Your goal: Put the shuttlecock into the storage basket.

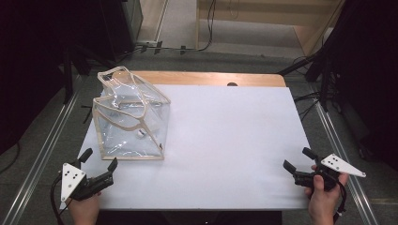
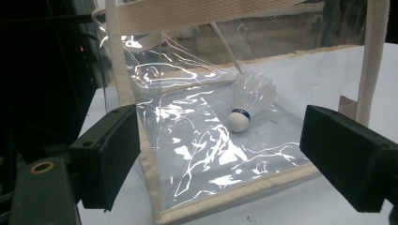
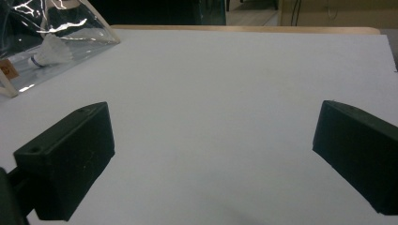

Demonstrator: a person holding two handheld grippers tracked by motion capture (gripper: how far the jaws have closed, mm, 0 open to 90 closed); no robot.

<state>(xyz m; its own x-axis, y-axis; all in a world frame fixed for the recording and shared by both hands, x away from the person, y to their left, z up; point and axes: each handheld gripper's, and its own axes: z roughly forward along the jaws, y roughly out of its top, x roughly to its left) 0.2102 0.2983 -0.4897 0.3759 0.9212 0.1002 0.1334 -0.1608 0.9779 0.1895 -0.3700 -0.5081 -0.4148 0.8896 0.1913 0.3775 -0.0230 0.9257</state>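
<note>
Holding both grippers wide open, we keep the left gripper (image 1: 98, 160) just before the clear bag (image 1: 129, 117) near the worktop's left edge; the right gripper (image 1: 298, 159) waits near the right edge. The thin plastic may slip or crumple, and the shuttlecock (image 2: 240, 119) inside may roll.

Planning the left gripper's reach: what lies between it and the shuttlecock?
The clear bag's wall; the shuttlecock sits inside, seen in the left gripper view.

Left tongs (image 1: 100, 159) gape wide; right tongs (image 1: 297, 160) likewise.
</note>
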